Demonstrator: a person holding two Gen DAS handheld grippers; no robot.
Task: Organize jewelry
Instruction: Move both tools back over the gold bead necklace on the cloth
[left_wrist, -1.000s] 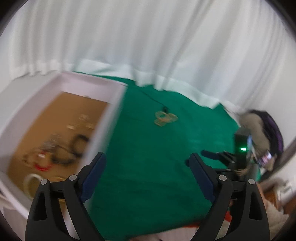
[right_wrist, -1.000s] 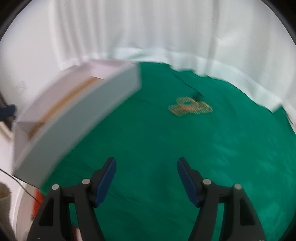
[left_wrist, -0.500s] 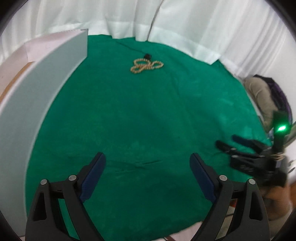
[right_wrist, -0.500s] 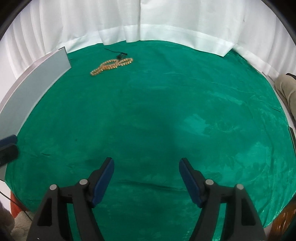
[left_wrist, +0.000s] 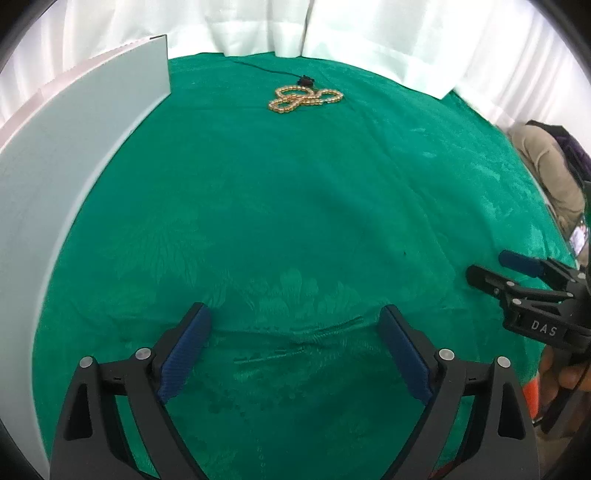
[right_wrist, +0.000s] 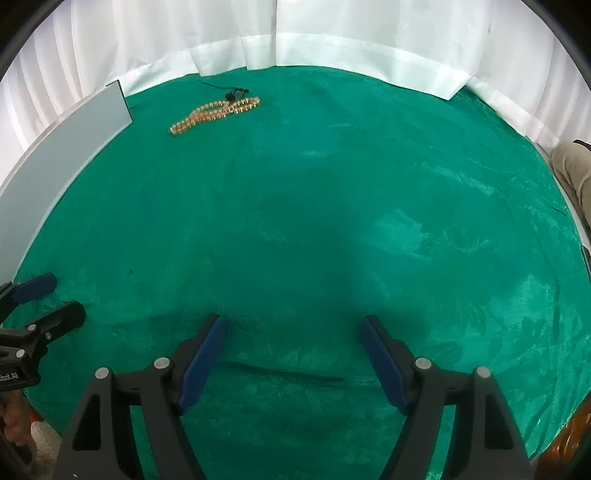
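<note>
A gold bead necklace (left_wrist: 304, 99) lies coiled on the green cloth at the far side, with a small black clasp (left_wrist: 306, 79) behind it; the right wrist view has the necklace (right_wrist: 214, 112) far to the upper left. A white box (left_wrist: 74, 155) stands along the left edge, only its outer wall showing. My left gripper (left_wrist: 295, 321) is open over bare cloth, well short of the necklace. My right gripper (right_wrist: 293, 328) hangs over bare cloth too, its jaws opening with nothing between them. Each gripper shows at the edge of the other's view.
The green cloth (right_wrist: 332, 221) covers the table. White curtains (right_wrist: 332, 33) hang behind and around it. A bag or bundle in beige and dark fabric (left_wrist: 546, 166) sits past the right edge. A hand (left_wrist: 569, 373) holds the right gripper's handle.
Both views have swung down from the curtain and the box's inside toward the cloth. The box now shows only its outer wall. The right jaws stand wider apart.
</note>
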